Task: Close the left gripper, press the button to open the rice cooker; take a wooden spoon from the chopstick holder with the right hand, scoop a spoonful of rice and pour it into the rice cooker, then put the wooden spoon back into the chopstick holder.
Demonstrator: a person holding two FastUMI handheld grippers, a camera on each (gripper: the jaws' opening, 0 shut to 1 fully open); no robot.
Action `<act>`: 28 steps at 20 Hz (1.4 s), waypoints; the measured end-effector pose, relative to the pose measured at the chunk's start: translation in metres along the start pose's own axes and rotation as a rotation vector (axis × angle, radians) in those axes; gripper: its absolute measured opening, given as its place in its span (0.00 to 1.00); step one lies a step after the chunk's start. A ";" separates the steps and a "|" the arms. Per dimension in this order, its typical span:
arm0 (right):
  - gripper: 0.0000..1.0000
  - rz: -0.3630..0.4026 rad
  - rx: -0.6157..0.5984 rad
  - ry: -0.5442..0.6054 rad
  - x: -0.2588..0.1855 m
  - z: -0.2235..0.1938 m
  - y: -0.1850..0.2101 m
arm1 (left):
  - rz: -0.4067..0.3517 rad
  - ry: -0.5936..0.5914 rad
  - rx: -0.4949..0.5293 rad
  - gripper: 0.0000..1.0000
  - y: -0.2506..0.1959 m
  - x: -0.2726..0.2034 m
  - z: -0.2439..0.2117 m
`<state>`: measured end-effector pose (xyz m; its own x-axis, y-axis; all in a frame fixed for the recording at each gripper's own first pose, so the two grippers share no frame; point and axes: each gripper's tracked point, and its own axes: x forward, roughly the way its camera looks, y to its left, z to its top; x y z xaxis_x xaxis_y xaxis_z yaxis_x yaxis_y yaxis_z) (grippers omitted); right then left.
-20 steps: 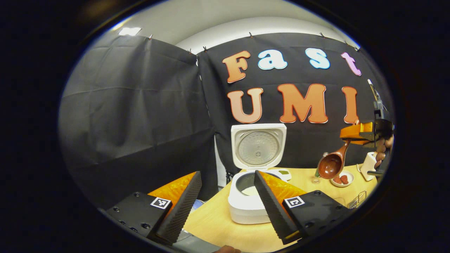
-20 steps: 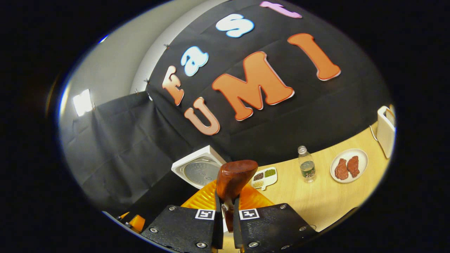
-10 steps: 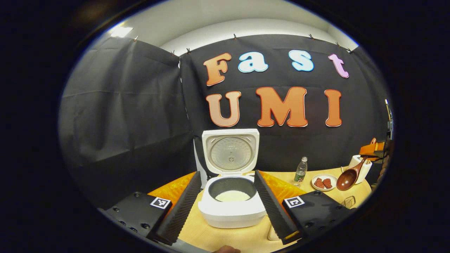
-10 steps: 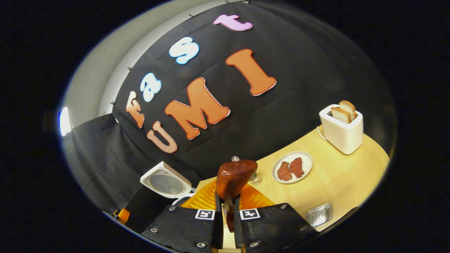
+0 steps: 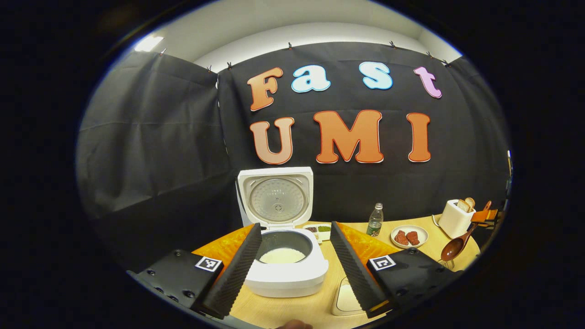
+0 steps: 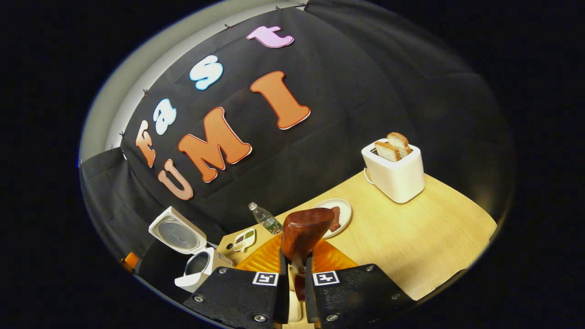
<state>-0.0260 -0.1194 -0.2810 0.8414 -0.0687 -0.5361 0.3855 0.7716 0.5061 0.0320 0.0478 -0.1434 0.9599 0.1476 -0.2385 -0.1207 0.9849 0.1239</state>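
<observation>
Rice cooker [image 5: 285, 269] on the light wooden counter [image 5: 292, 306], its lid [image 5: 275, 197] raised upright at the back and white rice [image 5: 282, 256] lying in the inner pot. The left gripper [image 5: 292, 269] is held before the cooker with its jaws released, one finger to each side of the pot and neither touching it. A divided dish of beans [image 5: 318, 229] sits just behind the cooker; to the right of the cooker stand a water bottle [image 5: 375, 220], a plate of red meat [image 5: 409, 236] and a white toaster [image 5: 455, 218] holding two bread slices.

Right gripper [image 6: 292, 283], jaws clenched on the handle of the wooden spoon [image 6: 304, 230], whose bowl projects forward above the counter, well to the right of the cooker. In the left gripper view the spoon hangs bowl-down beside the toaster.
</observation>
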 end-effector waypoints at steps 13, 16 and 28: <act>0.17 -0.083 -0.013 0.027 0.016 -0.055 -0.064 | 0.011 0.011 -0.005 1.00 -0.006 0.014 -0.006; 0.20 -0.108 -0.016 0.068 0.018 -0.071 -0.068 | 0.020 0.008 -0.018 0.97 0.000 0.025 -0.002; 0.50 -0.192 -0.060 0.139 0.009 -0.043 -0.056 | 0.075 -0.036 -0.138 1.00 0.067 0.107 0.067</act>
<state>-0.0566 -0.1358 -0.3430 0.6932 -0.1330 -0.7084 0.5064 0.7893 0.3472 0.1439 0.1237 -0.0964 0.9549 0.2204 -0.1989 -0.2238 0.9746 0.0056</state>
